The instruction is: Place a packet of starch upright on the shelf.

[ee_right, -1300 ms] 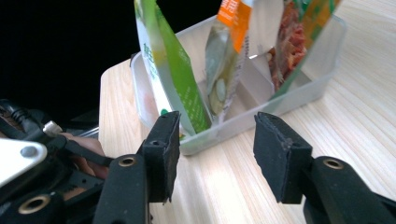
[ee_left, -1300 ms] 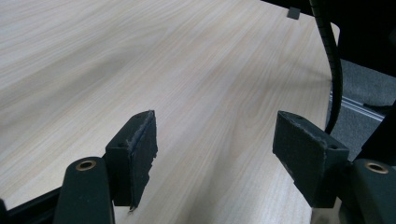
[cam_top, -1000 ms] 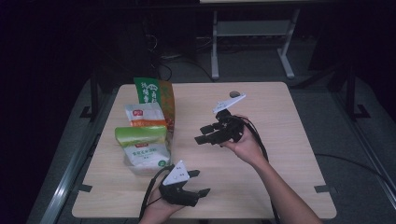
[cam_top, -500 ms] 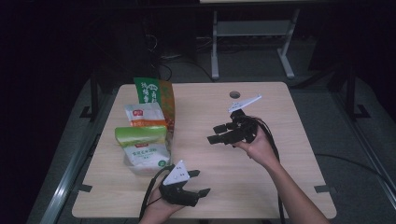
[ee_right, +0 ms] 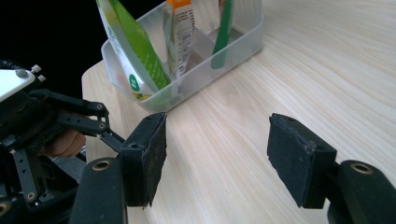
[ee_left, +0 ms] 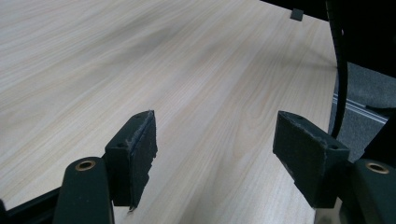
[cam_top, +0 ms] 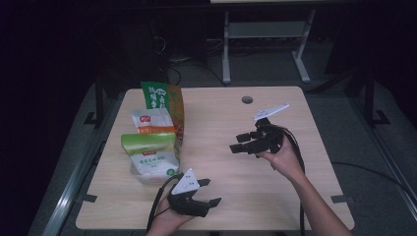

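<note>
Since earlier, right gripper (cam_top: 241, 142) drew back from upright packets (cam_top: 152, 123), jaws opening, empty; left gripper (cam_top: 209, 191) apart.

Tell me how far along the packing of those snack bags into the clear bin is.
Three bags stand upright in the clear plastic bin: the light green pouch, the white and orange packet and the dark green and orange bag. Nothing is in hand: the left gripper rests open near the table's front edge; the right gripper, whose jaws have just been opening, holds nothing. No loose bags lie on the wooden table, so packing looks finished.
</note>
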Demonstrator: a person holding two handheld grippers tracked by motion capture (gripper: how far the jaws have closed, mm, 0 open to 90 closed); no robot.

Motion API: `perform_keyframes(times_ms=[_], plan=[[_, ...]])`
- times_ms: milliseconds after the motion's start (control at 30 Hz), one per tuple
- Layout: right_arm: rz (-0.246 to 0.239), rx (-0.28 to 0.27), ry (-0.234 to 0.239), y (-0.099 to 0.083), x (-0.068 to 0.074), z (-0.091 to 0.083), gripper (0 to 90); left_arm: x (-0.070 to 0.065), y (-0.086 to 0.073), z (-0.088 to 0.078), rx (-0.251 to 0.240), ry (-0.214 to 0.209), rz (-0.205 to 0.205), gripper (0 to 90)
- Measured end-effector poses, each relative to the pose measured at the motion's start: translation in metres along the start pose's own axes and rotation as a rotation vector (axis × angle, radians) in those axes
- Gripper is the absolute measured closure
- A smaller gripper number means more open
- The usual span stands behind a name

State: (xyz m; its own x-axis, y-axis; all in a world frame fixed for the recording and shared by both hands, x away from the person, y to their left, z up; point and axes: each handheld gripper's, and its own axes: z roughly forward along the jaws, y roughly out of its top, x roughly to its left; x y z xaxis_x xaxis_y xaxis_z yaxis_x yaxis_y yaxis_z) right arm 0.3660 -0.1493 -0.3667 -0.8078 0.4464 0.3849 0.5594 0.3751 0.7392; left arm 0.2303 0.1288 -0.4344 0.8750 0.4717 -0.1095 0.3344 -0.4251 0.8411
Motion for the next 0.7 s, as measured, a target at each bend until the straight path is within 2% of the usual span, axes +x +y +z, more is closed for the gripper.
perform_keyframes(times_ms=[200,467,700], plan=[[0.01,-0.002,-0.016,-0.01,-0.005,-0.008,36.1,0.001,0.0,-0.001,0.001,0.002,0.009,29.7],[0.047,-0.012,-0.033,-0.028,-0.013,-0.021,35.8,0.002,0.0,-0.001,-0.001,0.003,0.006,29.7],[0.077,-0.021,-0.041,-0.042,-0.018,-0.03,35.5,0.002,0.0,-0.001,-0.011,0.003,-0.013,29.7]])
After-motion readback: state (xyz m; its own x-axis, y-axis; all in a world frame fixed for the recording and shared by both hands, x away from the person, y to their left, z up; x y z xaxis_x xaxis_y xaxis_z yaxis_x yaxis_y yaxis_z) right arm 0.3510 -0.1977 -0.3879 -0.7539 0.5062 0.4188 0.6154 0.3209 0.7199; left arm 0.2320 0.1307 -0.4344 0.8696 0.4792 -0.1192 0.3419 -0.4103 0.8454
